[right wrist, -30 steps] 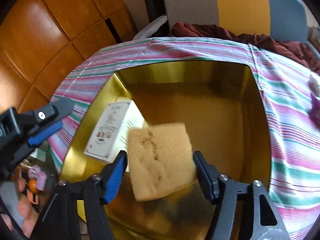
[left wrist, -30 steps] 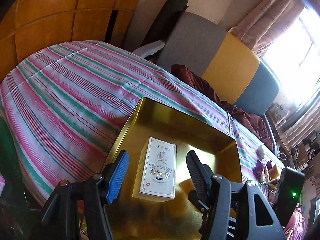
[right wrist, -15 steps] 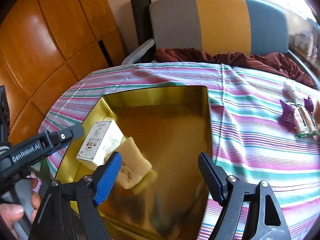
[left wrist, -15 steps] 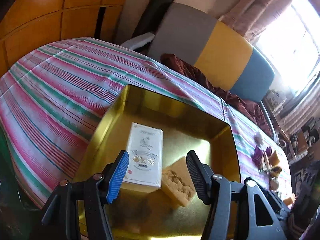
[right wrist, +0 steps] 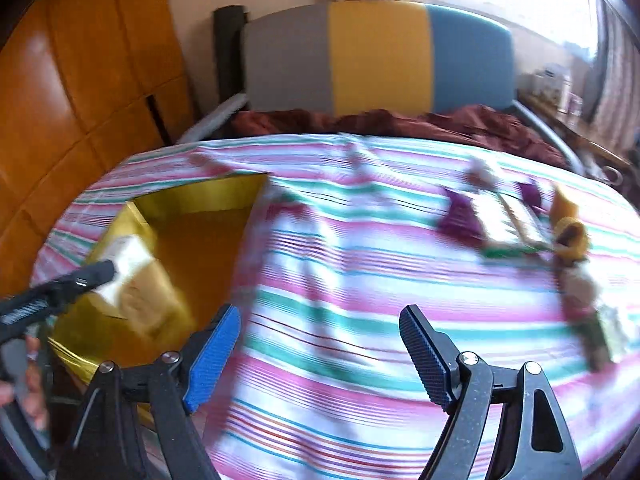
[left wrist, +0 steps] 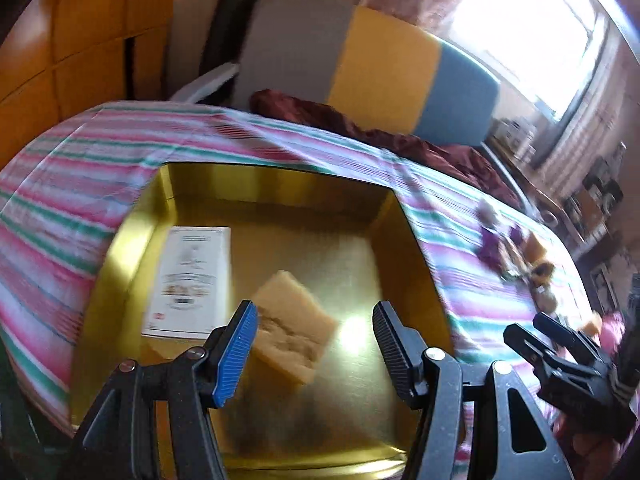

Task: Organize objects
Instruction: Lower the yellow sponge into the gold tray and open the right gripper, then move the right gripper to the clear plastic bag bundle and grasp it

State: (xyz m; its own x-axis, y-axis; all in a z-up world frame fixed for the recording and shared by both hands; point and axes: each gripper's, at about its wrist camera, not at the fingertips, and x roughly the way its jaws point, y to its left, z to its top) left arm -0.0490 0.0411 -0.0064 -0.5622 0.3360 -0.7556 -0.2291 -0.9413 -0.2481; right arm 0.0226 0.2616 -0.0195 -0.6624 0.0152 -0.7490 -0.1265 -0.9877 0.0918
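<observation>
The sponge and white box lie side by side in the gold tray on the striped desk. The loose snack packets lie far right of the right gripper, the nearer one. The left gripper hovers over the tray. Both sets of jaws are apart, empty.

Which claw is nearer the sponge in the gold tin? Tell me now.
Left. The left claw hangs open right over the sponge inside the gold tin. The right claw is off to the side, open above the striped cloth.
</observation>
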